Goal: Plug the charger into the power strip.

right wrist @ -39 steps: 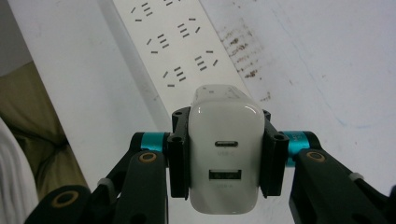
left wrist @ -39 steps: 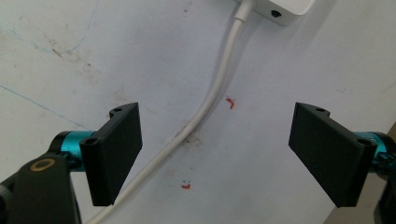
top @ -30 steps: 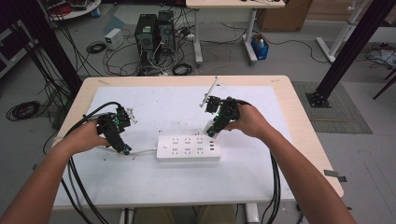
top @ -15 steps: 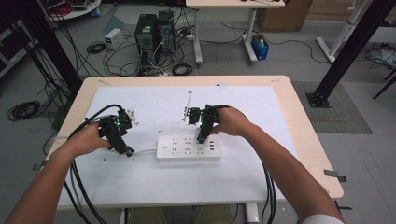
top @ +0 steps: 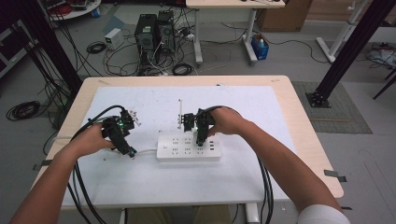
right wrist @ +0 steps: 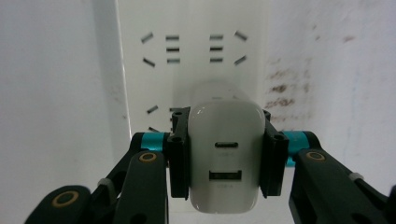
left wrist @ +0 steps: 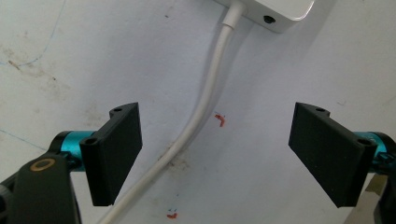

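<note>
Right tool point(right wrist: 223, 158) clamps a white rounded USB charger point(right wrist: 223, 154) above the white rectangular power strip point(top: 188, 148); left tool point(left wrist: 217, 154) gapes wide, empty, astride the strip's white cable point(left wrist: 205, 102).

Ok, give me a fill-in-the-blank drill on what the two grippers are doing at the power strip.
1. The right gripper is shut on a white ____.
2. The charger is held over the white power ____.
3. The left gripper has its jaws ____.
4. Between the left gripper's jaws runs the strip's white ____.

Missing words: charger; strip; open; cable
</note>
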{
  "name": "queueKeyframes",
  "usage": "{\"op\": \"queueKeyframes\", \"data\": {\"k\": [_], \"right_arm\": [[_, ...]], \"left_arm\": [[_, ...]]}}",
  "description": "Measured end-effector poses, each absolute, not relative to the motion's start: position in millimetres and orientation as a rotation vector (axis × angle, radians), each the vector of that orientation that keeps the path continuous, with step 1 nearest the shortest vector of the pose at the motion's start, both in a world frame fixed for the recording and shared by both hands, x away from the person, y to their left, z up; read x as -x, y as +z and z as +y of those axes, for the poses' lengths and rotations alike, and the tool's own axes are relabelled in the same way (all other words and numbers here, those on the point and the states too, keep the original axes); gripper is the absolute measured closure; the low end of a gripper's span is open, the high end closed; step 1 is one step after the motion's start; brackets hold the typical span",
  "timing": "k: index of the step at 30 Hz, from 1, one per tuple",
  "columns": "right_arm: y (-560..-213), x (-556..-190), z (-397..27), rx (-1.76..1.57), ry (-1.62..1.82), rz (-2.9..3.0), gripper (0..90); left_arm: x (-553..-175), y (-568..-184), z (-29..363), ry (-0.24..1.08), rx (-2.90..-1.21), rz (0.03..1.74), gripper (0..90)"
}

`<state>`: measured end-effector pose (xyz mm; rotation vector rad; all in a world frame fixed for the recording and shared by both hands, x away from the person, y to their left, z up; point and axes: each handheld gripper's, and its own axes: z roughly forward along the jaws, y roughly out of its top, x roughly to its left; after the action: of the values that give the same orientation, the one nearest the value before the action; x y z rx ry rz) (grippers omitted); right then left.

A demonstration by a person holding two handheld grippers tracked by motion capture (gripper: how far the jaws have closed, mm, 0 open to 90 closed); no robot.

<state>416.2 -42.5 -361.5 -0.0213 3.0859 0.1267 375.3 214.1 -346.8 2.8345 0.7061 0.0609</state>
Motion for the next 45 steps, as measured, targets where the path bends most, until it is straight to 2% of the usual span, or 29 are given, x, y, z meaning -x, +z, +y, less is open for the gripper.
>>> {"op": "queueKeyframes", "data": {"k": [20, 32, 45], "right_arm": [[-366.2, -426.6, -49.9, -0.037, 0.217, 3.147, 62.6], [-371.5, -416.7, -45.2, 0.074, 0.145, 3.083, 62.7], [-378.0, -426.0, -42.3, -0.006, 0.109, 3.144, 62.4]], "left_arm": [[-374.1, -346.6, 218.8, 0.085, -2.793, 0.694, 17.5], [-376.7, -347.1, 216.9, 0.082, -2.779, 0.701, 17.5], [-376.5, -349.2, 211.9, 0.063, -2.796, 0.701, 17.5]]}}
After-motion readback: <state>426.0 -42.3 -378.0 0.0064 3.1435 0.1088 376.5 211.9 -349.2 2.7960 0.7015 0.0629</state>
